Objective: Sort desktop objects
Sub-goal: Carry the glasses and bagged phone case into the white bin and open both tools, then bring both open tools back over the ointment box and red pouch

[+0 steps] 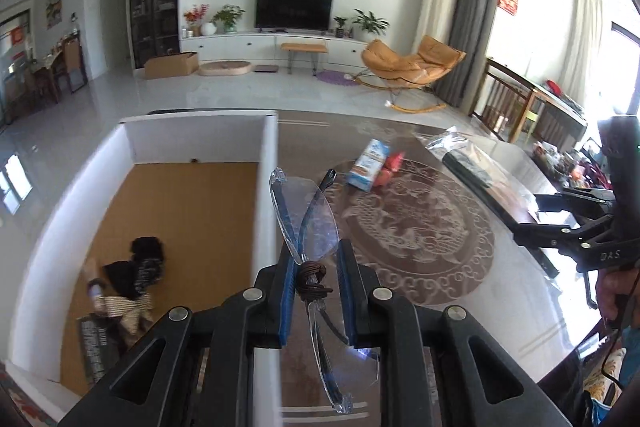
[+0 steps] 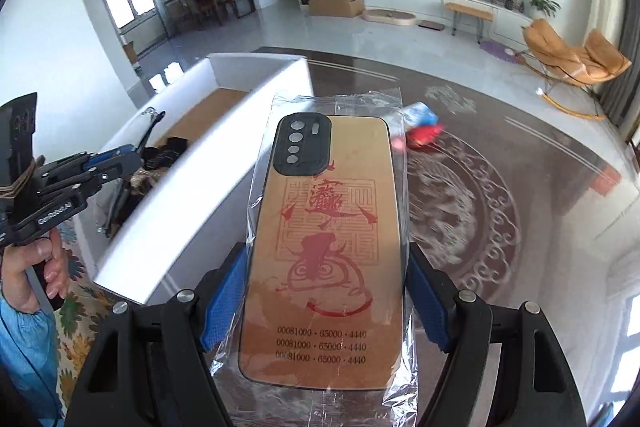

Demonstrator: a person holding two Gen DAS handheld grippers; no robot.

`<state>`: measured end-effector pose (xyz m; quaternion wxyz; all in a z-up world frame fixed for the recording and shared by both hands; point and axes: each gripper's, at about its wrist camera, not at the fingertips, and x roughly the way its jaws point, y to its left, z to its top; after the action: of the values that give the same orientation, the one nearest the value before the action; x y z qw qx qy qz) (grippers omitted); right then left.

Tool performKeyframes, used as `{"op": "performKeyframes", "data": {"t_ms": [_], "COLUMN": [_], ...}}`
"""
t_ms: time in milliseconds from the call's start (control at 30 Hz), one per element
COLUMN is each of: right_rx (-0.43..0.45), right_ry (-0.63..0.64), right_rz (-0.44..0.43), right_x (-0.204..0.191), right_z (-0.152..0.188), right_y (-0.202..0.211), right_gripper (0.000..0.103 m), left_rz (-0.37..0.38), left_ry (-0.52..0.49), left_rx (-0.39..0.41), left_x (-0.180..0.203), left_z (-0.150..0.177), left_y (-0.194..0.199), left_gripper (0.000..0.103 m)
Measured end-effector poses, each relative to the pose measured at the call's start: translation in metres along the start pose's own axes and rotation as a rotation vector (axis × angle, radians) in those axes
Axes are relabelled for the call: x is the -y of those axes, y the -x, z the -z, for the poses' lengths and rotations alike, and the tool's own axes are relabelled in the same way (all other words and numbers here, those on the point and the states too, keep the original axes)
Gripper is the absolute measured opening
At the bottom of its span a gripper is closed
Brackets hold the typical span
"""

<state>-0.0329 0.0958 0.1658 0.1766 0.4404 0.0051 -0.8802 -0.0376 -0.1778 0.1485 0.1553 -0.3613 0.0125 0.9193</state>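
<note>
The right gripper (image 2: pixel 326 301) is clamped across a gold phone case (image 2: pixel 320 251) printed in red and sealed in a clear sleeve, held above the worktop (image 2: pixel 540 227). The left gripper (image 1: pixel 312 291) is closed on rimless glasses (image 1: pixel 306 223), blue-armed, beside the white box wall (image 1: pixel 266 195). Beyond, a small carton (image 1: pixel 366 165) lies on open worktop.

Across the pale floor: a dark television (image 1: pixel 294 9), potted plants (image 1: pixel 370 23) alongside, an orange rocking chair (image 1: pixel 412 67), a cardboard box (image 1: pixel 171 64).
</note>
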Motion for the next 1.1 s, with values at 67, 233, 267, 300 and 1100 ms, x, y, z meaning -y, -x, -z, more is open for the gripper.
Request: {"op": "performKeyframes", "data": {"t_ms": [67, 233, 267, 300, 1100], "right_rx": [0.016, 0.061, 0.067, 0.069, 0.223], "right_ry": [0.047, 0.160, 0.180, 0.197, 0.216], "right_rz": [-0.068, -0.218, -0.243, -0.272, -0.044], "right_x": [-0.041, -0.151, -0.171, -0.189, -0.121], "right_z": [-0.023, -0.065, -0.071, -0.075, -0.015], "right_y": [-0.014, -0.052, -0.060, -0.069, -0.106], "right_gripper": [0.076, 0.076, 0.076, 0.076, 0.103], "left_rz": [-0.064, -0.205, -0.223, -0.240, -0.315], "left_ry": [0.061, 0.184, 0.194, 0.204, 0.127], "left_rx": [-0.004, -0.047, -0.061, -0.079, -0.054], "left_x": [-0.044, -0.138, -0.149, -0.160, -0.109], "left_z": [0.002, 0.015, 0.020, 0.022, 0.034], "left_y": [0.008, 0.013, 0.011, 0.007, 0.002], "left_gripper": [0.019, 0.019, 0.019, 0.019, 0.082]}}
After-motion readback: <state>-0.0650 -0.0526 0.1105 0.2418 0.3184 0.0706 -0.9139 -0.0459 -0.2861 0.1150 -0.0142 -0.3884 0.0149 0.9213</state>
